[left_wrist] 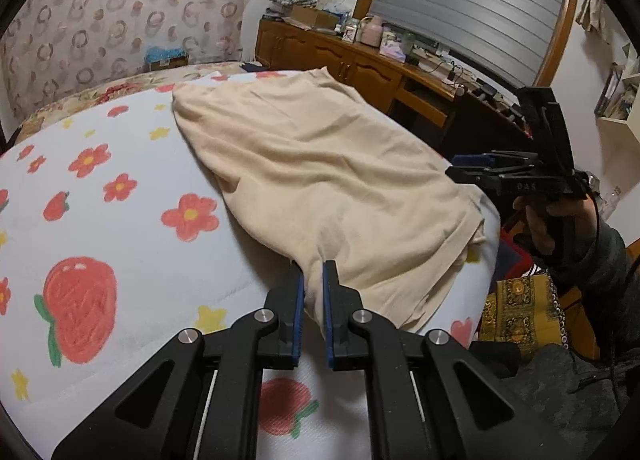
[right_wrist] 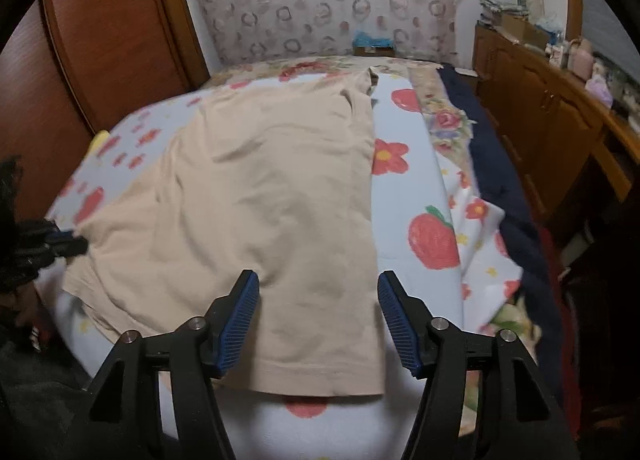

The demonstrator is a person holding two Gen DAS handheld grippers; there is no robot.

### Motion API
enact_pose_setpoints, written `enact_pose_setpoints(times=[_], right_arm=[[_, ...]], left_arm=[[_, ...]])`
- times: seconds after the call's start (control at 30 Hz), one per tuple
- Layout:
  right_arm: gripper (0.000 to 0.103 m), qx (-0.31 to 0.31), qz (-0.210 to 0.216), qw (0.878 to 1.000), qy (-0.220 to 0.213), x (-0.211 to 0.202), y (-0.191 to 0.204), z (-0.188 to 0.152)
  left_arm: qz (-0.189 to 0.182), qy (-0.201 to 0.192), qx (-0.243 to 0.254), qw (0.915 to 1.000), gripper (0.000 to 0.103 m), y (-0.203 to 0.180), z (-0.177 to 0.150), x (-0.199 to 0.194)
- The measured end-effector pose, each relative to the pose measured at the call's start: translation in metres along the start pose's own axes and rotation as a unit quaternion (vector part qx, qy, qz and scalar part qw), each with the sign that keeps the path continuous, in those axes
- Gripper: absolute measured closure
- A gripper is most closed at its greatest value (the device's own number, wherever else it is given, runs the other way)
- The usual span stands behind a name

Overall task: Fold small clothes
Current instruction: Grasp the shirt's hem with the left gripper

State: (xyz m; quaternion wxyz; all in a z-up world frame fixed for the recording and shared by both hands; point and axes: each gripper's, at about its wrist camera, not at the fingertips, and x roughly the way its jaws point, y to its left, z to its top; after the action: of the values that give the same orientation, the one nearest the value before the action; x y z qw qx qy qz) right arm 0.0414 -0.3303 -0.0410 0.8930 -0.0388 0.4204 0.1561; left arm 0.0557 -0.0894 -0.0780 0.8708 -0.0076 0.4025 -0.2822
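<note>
Two grippers are working one beige garment (right_wrist: 272,188), which is lying spread flat on the fruit-and-flower sheet (left_wrist: 120,220) of the bed. Left gripper (left_wrist: 312,280): fingers clenched, pinching the garment's near corner, apparently to carry it over for a fold. Right gripper (right_wrist: 318,300): fingers released, straddling the hem at the garment's near edge without pressing it, likely lining up a grasp. Beyond the garment, a patterned headboard (right_wrist: 320,0) is standing.

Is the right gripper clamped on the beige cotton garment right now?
No: in the right wrist view the right gripper stands wide open over the beige cotton garment, with neither blue pad pressing the cloth.
</note>
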Motion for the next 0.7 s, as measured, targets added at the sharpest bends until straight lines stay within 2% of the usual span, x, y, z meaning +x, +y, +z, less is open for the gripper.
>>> enact_pose_setpoints(times=[0.07,0.17,0.3,0.37,0.43,0.57,0.67,0.7], right_arm=[[0.038,0.001,0.003,1.000,0.009,0.006,0.001,-0.004],[0.038,0.011,0.037,0.999,0.017,0.013,-0.002,-0.006],[0.038,-0.005,0.048,0.999,0.013,0.014,0.005,-0.007],[0.038,-0.021,0.037,0.999,0.014,0.015,0.010,-0.007],[0.045,-0.033,0.027,0.999,0.019,0.017,0.015,-0.006],[0.051,-0.042,0.031,0.998,0.022,0.019,0.018,-0.005],[0.068,-0.040,0.044,0.998,0.019,0.016,0.018,-0.007],[0.079,-0.040,0.052,0.998,0.019,0.015,0.018,-0.007]], left_arm=[[0.002,0.004,0.000,1.0000,0.094,0.001,-0.001,0.003],[0.004,0.011,-0.003,0.9999,0.094,0.002,-0.002,0.007],[0.008,0.012,-0.001,0.9999,0.094,0.001,-0.002,0.008],[0.007,0.016,0.000,0.9999,0.094,0.001,-0.002,0.009],[0.009,0.021,-0.001,0.9997,0.094,0.002,-0.002,0.011],[0.009,0.022,-0.002,0.9997,0.094,0.003,-0.002,0.011],[0.008,0.023,-0.002,0.9997,0.094,0.003,-0.003,0.012],[0.008,0.022,-0.002,0.9997,0.094,0.003,-0.002,0.011]])
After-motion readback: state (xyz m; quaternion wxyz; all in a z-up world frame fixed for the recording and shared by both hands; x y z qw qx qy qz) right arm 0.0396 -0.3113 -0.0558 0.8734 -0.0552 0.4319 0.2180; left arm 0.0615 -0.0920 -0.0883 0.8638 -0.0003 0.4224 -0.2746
